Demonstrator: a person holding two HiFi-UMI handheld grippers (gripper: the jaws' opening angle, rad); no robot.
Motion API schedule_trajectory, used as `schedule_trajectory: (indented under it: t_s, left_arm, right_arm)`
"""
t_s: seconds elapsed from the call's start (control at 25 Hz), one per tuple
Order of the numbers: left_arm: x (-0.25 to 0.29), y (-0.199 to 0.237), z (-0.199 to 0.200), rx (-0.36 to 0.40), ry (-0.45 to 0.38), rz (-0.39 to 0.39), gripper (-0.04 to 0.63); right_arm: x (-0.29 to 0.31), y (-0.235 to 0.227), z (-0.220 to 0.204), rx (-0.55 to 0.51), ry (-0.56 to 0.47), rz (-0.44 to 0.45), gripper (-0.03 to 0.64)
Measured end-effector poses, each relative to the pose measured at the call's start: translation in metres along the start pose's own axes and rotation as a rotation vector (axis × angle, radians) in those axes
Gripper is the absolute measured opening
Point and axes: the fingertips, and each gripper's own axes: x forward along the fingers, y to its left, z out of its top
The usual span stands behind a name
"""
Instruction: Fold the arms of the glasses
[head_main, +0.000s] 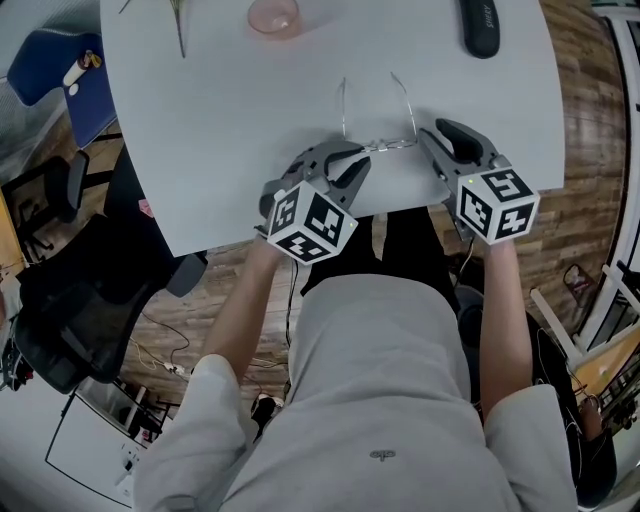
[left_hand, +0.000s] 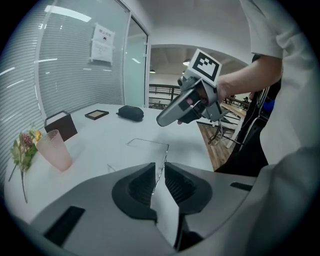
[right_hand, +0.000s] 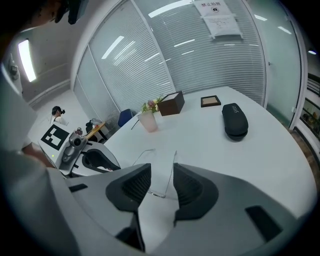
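Observation:
Thin wire-rimmed glasses (head_main: 343, 110) lie on the white table (head_main: 200, 130) near its front edge, with both arms spread and pointing away from me. My left gripper (head_main: 352, 158) is at the left end of the front frame. In the left gripper view its jaws (left_hand: 159, 167) stand a narrow gap apart, with the frame wire (left_hand: 164, 159) running into the gap and table showing on both sides of it. My right gripper (head_main: 432, 135) is at the right end. In its own view it (right_hand: 162, 172) stands open, with the right arm of the glasses (right_hand: 172, 167) between the jaws and untouched.
A pink cup (head_main: 274, 15), a black glasses case (head_main: 480, 25) and a flower stem (head_main: 180, 25) lie at the table's far side. A brown box (right_hand: 171, 103) and a small picture frame (right_hand: 210, 101) stand further back. A black office chair (head_main: 50, 300) is on the floor to my left.

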Motion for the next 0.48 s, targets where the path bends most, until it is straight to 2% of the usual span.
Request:
schedule_trajectory:
  t_s: [0.24, 0.48]
  left_arm:
    - [0.01, -0.004, -0.008, 0.102, 0.05, -0.001, 0.066]
    - [0.018, -0.007, -0.012, 0.156, 0.082, 0.001, 0.057]
  right_arm:
    - [0.01, -0.004, -0.007, -0.008, 0.034, 0.011, 0.141]
    - [0.015, -0.01, -0.014, -0.007, 0.061, 0.017, 0.14]
